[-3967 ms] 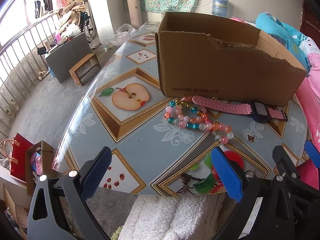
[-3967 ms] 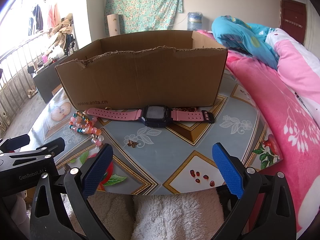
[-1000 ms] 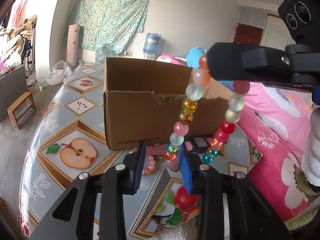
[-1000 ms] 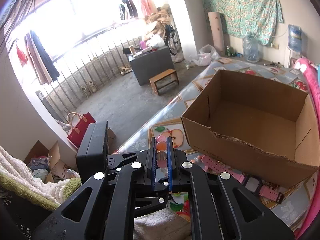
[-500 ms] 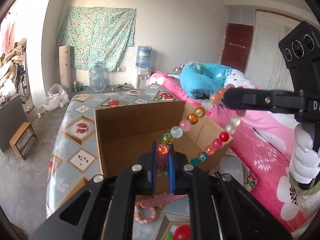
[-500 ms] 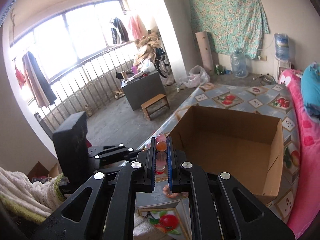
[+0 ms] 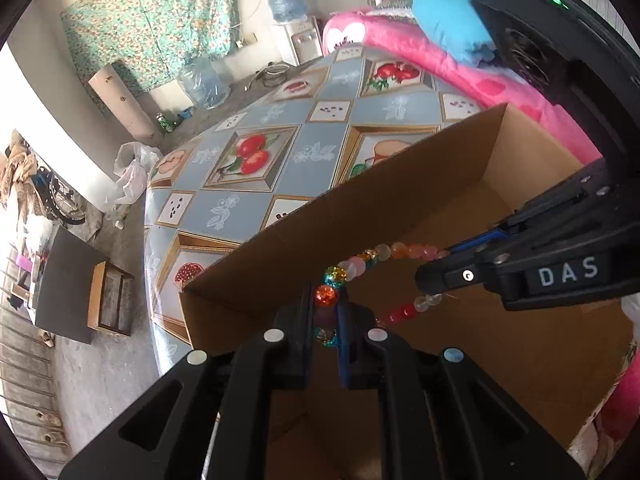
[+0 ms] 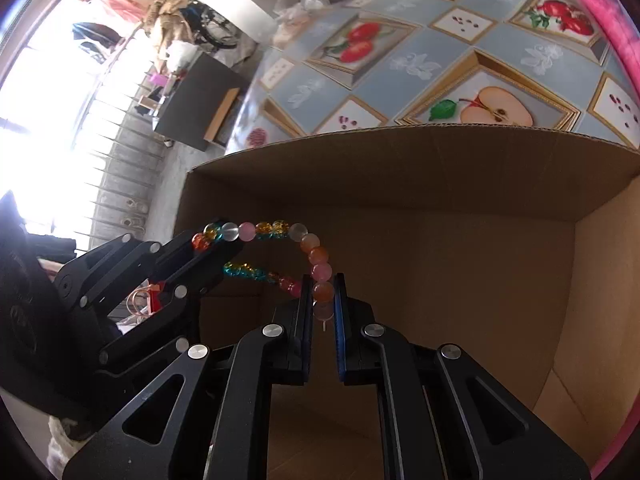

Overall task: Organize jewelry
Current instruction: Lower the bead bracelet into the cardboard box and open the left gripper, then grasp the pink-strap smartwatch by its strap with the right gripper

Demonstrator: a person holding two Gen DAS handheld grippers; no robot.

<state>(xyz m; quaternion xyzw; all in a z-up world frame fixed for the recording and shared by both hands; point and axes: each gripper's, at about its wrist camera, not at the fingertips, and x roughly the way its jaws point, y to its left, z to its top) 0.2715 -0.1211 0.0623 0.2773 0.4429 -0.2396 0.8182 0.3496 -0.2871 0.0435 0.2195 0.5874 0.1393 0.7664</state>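
Observation:
A bead bracelet (image 7: pixel 362 261) of pink, orange, teal and clear beads hangs stretched between both grippers, over the open cardboard box (image 7: pixel 400 200). My left gripper (image 7: pixel 325 316) is shut on one end of the bracelet. My right gripper (image 8: pixel 323 300) is shut on the other end; the bracelet (image 8: pixel 276 230) arcs from it to the left gripper (image 8: pixel 208 248). In the left wrist view the right gripper (image 7: pixel 448 264) comes in from the right. Both grippers point down into the box (image 8: pixel 400 184). The watch and the other jewelry are out of view.
The box stands on a table (image 7: pixel 256 152) with a blue fruit-pattern cloth (image 8: pixel 420 60). Pink bedding (image 7: pixel 440 60) lies to the right. A dark cabinet and a wooden stool (image 7: pixel 108 304) stand on the floor to the left, by the balcony railing.
Both grippers have tilted down and moved over the box with the bracelet held between them. The views now look into the box's inside.

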